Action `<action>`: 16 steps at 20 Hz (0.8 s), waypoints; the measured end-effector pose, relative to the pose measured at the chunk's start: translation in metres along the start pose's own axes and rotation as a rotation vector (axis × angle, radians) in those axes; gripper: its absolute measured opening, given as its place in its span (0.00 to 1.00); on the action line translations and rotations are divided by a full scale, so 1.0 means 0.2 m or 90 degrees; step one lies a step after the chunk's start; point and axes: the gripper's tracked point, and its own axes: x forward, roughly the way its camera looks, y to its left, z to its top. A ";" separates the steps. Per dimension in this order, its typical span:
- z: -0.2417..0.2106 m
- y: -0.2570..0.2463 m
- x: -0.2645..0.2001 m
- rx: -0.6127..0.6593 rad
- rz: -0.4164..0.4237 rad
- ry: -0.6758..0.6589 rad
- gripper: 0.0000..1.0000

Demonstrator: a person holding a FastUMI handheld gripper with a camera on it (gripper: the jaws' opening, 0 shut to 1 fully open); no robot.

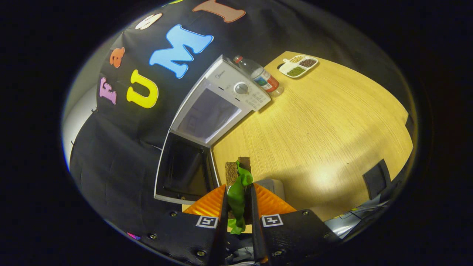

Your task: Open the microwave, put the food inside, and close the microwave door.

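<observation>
My gripper (238, 195) is shut on the food (238, 181), a sandwich of brown bread with a green lettuce leaf hanging out between the orange fingers (207, 205). It is lifted above the wooden table (325, 122). The white microwave (225, 96) stands ahead and to the left against the black cloth wall. Its door (184, 170) hangs wide open toward me, dark glass facing up, just left of the fingers. The cavity looks pale and lit inside.
A clear bottle with a red cap and coloured label (260, 75) stands right beside the microwave's control panel. A white divided dish of beans (298, 65) sits at the far table edge. A black pad (377, 179) lies near the right edge.
</observation>
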 end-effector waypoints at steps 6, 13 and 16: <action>0.15 0.20 0.31 0.003 0.022 -0.040 0.29; 0.32 0.42 0.62 0.028 0.066 -0.101 0.28; 0.40 0.50 0.74 0.049 0.087 -0.135 0.28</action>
